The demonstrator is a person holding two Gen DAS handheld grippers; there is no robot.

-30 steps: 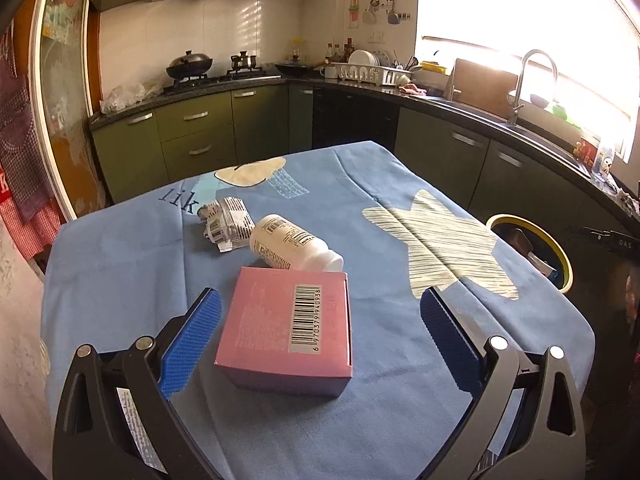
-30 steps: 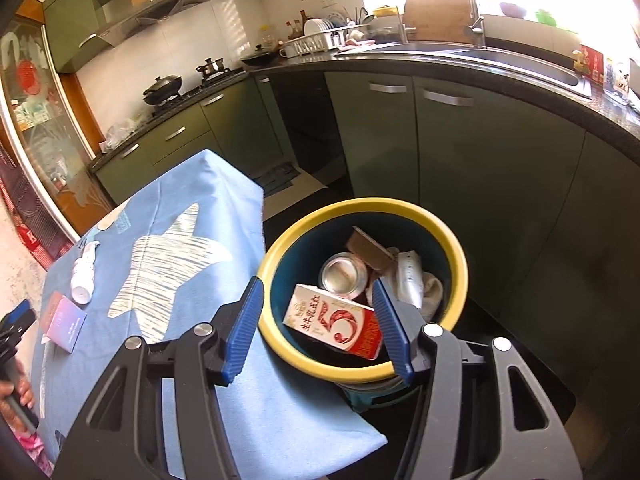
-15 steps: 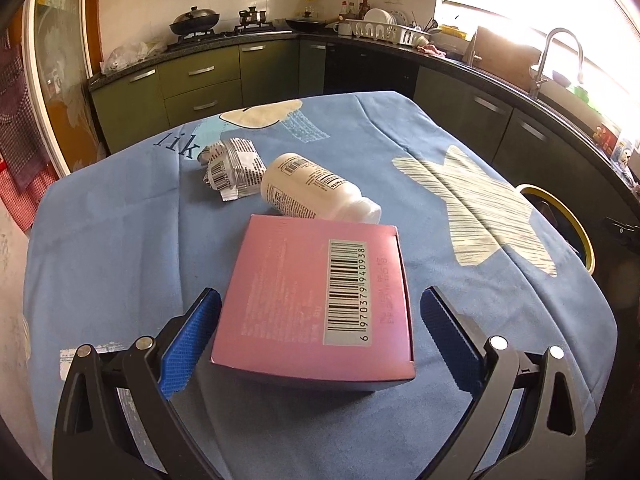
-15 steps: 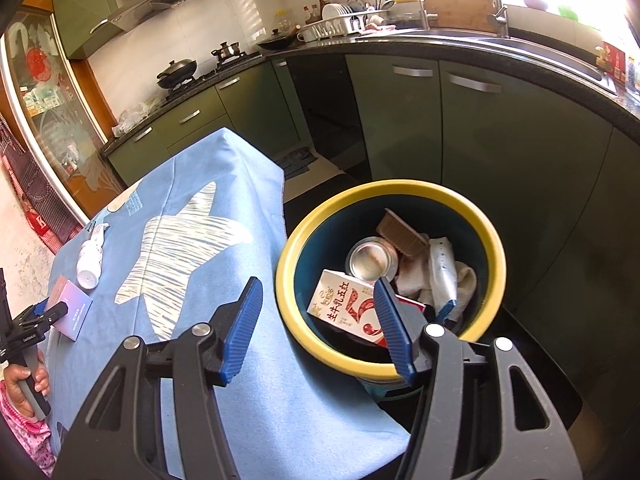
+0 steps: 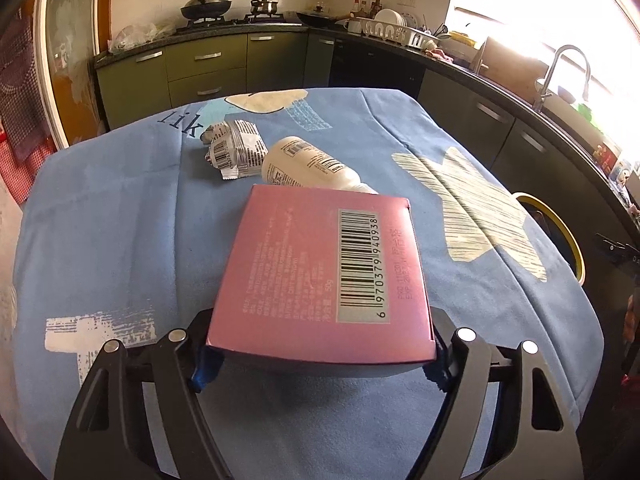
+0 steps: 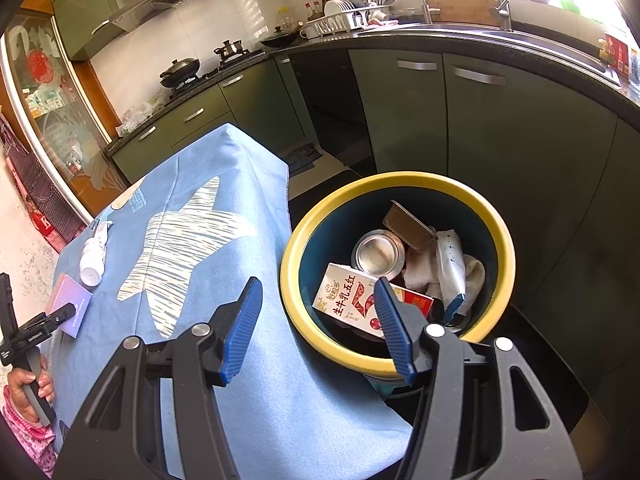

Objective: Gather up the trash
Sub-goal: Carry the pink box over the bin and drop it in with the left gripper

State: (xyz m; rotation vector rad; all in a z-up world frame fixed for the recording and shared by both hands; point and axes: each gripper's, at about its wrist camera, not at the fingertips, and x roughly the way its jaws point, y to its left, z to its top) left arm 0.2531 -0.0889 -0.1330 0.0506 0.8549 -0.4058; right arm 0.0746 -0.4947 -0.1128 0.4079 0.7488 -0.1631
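Note:
A pink box [image 5: 320,276] with a barcode lies on the blue tablecloth [image 5: 120,240], between the fingers of my left gripper [image 5: 320,368]. Its near end hides the blue pads, so contact is unclear. Behind it lie a white bottle [image 5: 308,166] and a crumpled silver wrapper [image 5: 234,154]. My right gripper [image 6: 318,328] is open and empty, held above the near rim of the yellow-rimmed bin [image 6: 400,364]. The bin holds a red-and-white milk carton [image 6: 348,300], a can [image 6: 378,254] and white rags. The box [image 6: 70,306] and bottle [image 6: 93,260] also show in the right wrist view.
The bin [image 5: 560,236] stands off the table's right edge. Green kitchen cabinets [image 5: 208,68] and a dark counter with a sink [image 5: 560,80] run behind and to the right. A glass door [image 6: 44,128] is on the left.
My left gripper moved forward until the pink box sits between its fingers, and the fingers narrowed around it. My right gripper drew back slightly from over the bin.

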